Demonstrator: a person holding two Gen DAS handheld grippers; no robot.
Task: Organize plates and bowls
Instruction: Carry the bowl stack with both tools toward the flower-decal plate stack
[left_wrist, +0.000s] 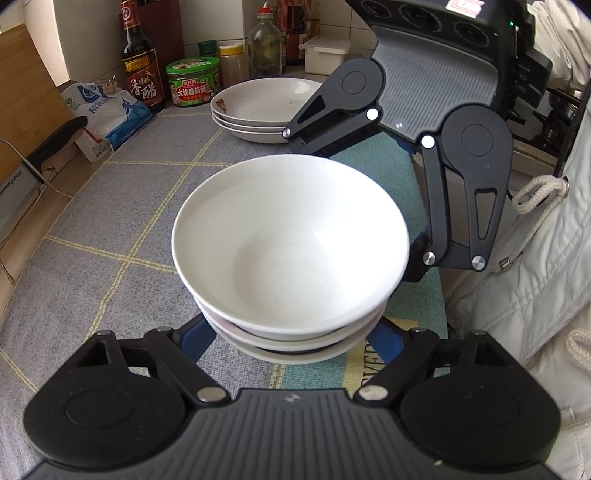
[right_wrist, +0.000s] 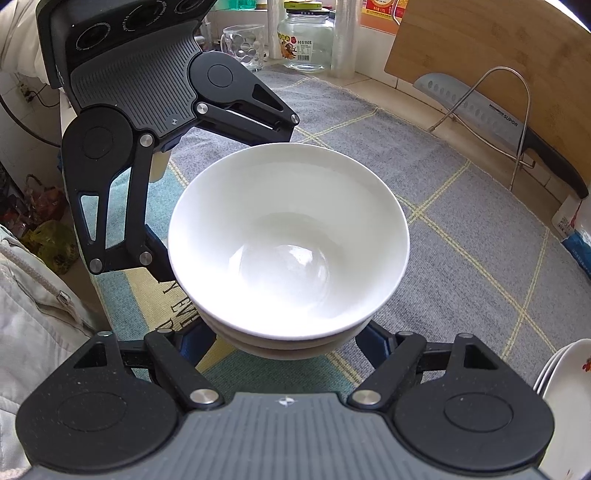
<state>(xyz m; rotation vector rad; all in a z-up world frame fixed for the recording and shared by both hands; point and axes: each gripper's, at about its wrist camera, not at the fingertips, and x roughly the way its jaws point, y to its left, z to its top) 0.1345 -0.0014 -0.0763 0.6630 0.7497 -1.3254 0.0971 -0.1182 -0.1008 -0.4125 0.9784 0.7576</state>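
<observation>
A stack of three white bowls stands on the grey checked mat; it also shows in the right wrist view. My left gripper straddles the base of the stack from one side, with its blue fingers spread wide. My right gripper straddles it from the opposite side, also spread wide; its fingertips are hidden under the bowls. Whether either grips the stack cannot be told. A stack of three white plates with a red flower print sits further back; its edge shows in the right wrist view.
Sauce bottles and jars line the wall behind the plates. A salt bag lies at the left. A cleaver rests on a wire rack against a wooden board. Glass jars stand at the back.
</observation>
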